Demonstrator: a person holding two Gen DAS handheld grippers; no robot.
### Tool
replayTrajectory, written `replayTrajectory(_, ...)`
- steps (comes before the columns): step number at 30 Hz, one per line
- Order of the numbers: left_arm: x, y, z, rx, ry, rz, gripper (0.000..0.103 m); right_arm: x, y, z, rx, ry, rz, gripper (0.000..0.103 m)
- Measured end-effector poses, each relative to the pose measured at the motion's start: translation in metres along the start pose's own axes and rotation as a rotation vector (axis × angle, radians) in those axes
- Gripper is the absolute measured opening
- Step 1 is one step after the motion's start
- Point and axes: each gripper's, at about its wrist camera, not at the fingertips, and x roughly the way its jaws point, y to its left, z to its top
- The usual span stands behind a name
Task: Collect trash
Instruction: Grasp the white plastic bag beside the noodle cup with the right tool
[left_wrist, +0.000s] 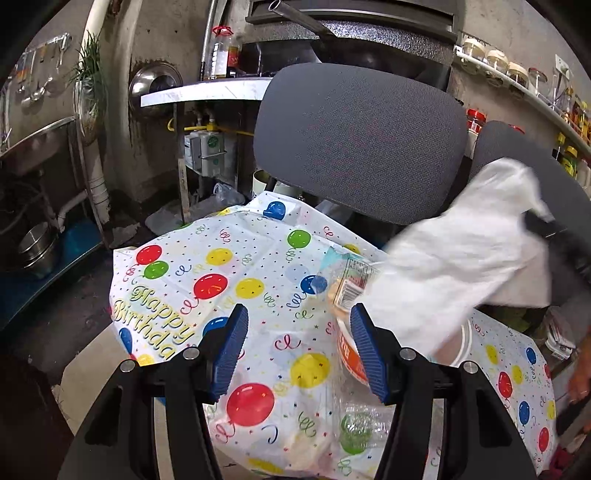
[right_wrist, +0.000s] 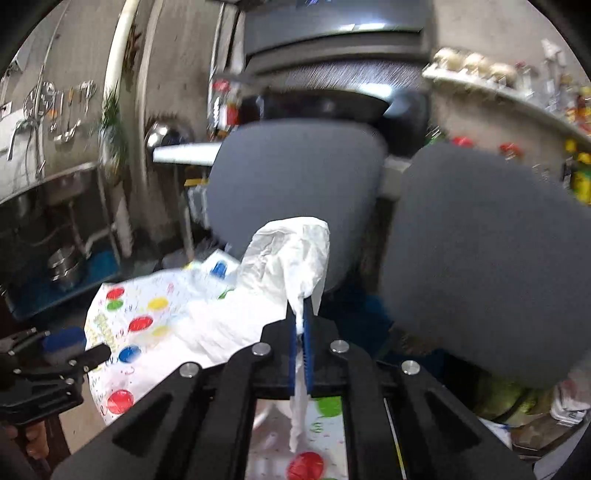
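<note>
Cluttered kitchen fills the background, with two grey chair backs (left_wrist: 360, 142) at the centre and right of both views and a shelf of jars (left_wrist: 513, 79) at the upper right. Lower in the frame lies the desk, covered by a balloon-print birthday tablecloth (left_wrist: 229, 277).

At the lower centre of the right wrist view, the right gripper (right_wrist: 303, 325) has its jaws closed on a twisted part of a white plastic bag (right_wrist: 291, 254). The bag billows up and to the left of the jaws, and a thin strip of it hangs below them.

In the left wrist view the left gripper (left_wrist: 299, 350) has its jaws wide apart above the tablecloth, holding nothing. The same bag appears at centre right there, blurred. Beneath it, just right of the left gripper's jaws, sits a clear plastic wrapper (left_wrist: 345, 284) and an orange-and-white round container (left_wrist: 349, 354); the bag and the right pad (left_wrist: 371, 354) hide much of both. Crumpled clear plastic (left_wrist: 364, 417) lies below.
</note>
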Motion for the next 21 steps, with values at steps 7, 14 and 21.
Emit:
replayTrajectory(7, 0.001, -0.008, -0.01, 0.007, 0.023, -0.021, 0.059, -0.071, -0.045, -0.011, 0.064, -0.063, -0.116, 0.003)
replayTrajectory(14, 0.034, -0.02, -0.006, -0.007, 0.068, -0.079, 0.058, -0.096, -0.063, -0.064, 0.057, 0.007, -0.241, 0.003)
replayTrajectory(21, 0.076, -0.014, 0.007, -0.067, 0.1, -0.122, 0.048, -0.09, -0.071, -0.119, 0.113, 0.121, -0.252, 0.003)
